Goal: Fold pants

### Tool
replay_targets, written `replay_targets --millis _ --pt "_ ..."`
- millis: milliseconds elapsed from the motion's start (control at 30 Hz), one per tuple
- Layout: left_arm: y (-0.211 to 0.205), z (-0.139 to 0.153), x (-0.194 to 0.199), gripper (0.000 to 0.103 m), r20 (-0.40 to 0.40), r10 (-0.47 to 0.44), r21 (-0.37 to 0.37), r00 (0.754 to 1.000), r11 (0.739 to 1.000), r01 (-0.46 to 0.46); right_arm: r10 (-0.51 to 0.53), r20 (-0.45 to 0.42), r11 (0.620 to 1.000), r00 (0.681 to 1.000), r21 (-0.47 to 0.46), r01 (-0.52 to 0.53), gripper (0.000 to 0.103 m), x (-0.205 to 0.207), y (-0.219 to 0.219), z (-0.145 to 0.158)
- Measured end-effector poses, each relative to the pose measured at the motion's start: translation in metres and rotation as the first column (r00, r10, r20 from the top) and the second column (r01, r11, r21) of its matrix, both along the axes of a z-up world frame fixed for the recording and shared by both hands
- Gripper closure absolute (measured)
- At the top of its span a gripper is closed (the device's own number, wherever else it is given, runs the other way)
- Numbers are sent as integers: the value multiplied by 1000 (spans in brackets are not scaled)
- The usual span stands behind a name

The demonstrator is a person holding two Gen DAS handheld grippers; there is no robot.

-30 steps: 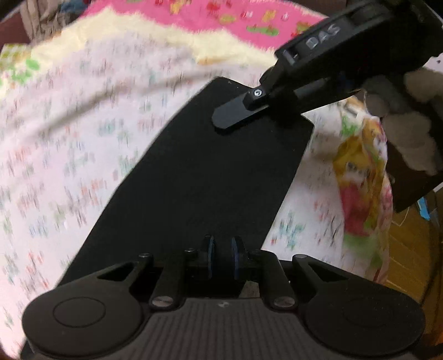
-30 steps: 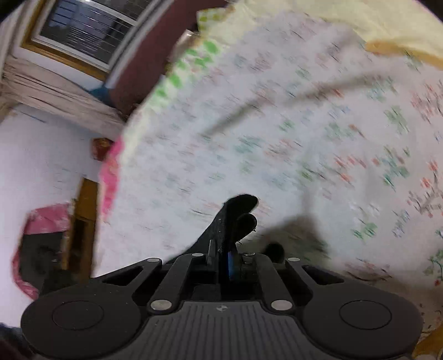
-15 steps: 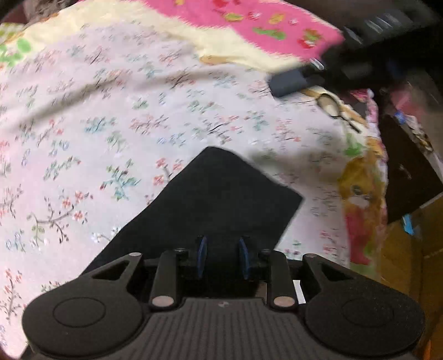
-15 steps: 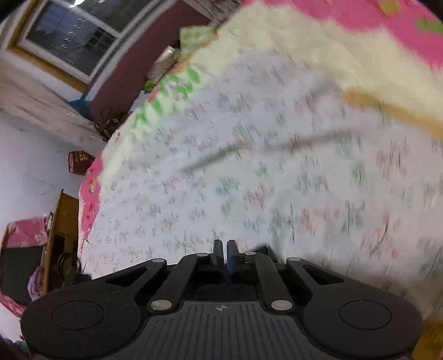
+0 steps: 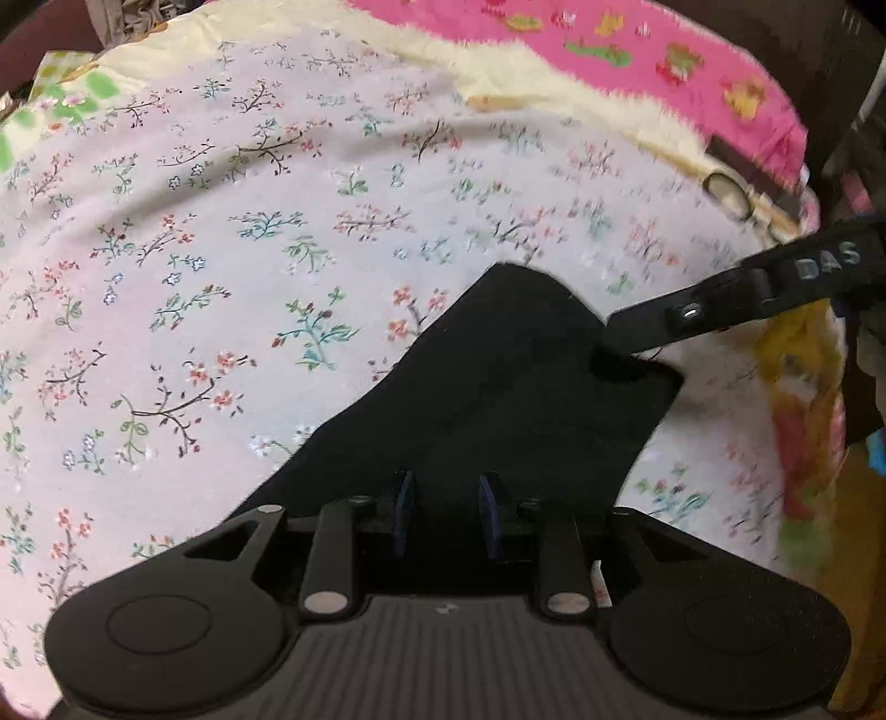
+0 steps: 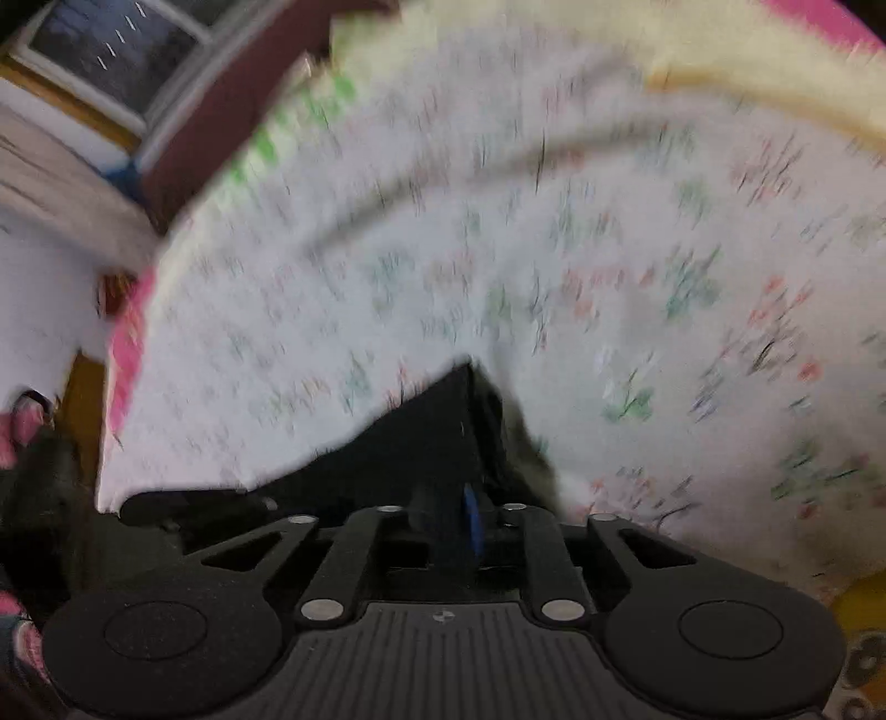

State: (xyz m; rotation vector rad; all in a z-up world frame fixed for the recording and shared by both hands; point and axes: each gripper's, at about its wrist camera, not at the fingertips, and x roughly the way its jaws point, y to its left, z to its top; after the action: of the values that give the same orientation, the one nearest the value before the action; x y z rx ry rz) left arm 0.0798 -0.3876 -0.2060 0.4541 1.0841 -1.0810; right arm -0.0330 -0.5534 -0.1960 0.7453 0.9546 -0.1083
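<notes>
Black pants (image 5: 498,399) lie flat on a floral bedsheet (image 5: 221,277), narrowing toward the far end. My left gripper (image 5: 447,512) hangs low over their near part, its blue pads (image 5: 404,515) apart and pressing on nothing. My right gripper (image 5: 620,338) reaches in from the right, and its tip touches the pants' far right corner, where the cloth bunches a little. The right wrist view is blurred. There the pants (image 6: 421,437) rise to a point just ahead of my right gripper (image 6: 451,515). Its jaws are opening with a narrow gap, and the black cloth sits at their tips.
A cream fleece strip (image 5: 526,61) and a pink printed blanket (image 5: 637,50) lie past the sheet. The bed's edge (image 5: 803,443) drops off at the right onto a yellow-brown floor (image 5: 853,554). A window (image 6: 111,50) and a white wall (image 6: 44,288) stand beyond the bed's left side.
My left gripper's pads have spread apart. My right gripper let go of the cloth, swung up and away, then came back down onto the pants' far right corner with its jaws parting.
</notes>
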Motion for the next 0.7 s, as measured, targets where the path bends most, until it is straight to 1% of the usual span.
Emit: replay_targets --millis 33,67,167,200,267,300,333,367,467,533,600,633,667,700 --pt "1 1 0 67 -15 6 -5 1000 1000 -6 -19 0 1000 1000 -15 19 90 -7 -2 2" --pt "1 0 0 67 -26 9 -6 1000 1000 -9 -32 -11 999 999 -9 32 90 -14 -5 -2" --pt "2 0 -3 67 -44 -7 -7 999 1000 7 -55 -49 995 997 82 59 90 -25 -10 -25" --pt "3 -1 -3 66 -49 -13 -8 999 1000 13 -46 -31 993 998 104 49 90 -28 -10 -29" --pt "3 -3 -4 66 -59 -21 -4 998 1000 21 -37 11 993 999 114 36 85 -33 -6 -34" --pt "4 -4 -4 66 -62 -24 -4 998 1000 24 -37 26 992 999 124 33 79 -34 -5 -39" --pt "4 -4 -4 66 -67 -29 -1 997 1000 29 -43 29 990 999 134 39 79 -34 -4 -42" --pt "4 -3 -4 66 -70 -36 3 997 999 36 -56 29 987 998 149 51 79 -37 -6 -45" --pt "2 -1 -5 66 -77 -54 4 996 999 54 -120 76 969 990 227 100 74 -54 -13 -43" --pt "-1 -1 -6 65 -77 -64 6 995 998 65 -136 96 956 986 273 106 73 -55 -14 -47" --pt "-2 -2 -7 65 -76 -68 13 995 997 69 -171 127 949 977 288 129 73 -53 -11 -44" --pt "-2 -2 -7 65 -78 -67 15 995 998 69 -174 164 944 971 307 117 75 -50 -6 -40" --pt "-2 -2 -6 65 -81 -63 18 995 998 65 -172 197 946 965 305 106 77 -48 1 -35" --pt "-1 -2 -6 65 -84 -59 21 995 998 61 -160 210 952 964 290 95 87 -44 9 -31"
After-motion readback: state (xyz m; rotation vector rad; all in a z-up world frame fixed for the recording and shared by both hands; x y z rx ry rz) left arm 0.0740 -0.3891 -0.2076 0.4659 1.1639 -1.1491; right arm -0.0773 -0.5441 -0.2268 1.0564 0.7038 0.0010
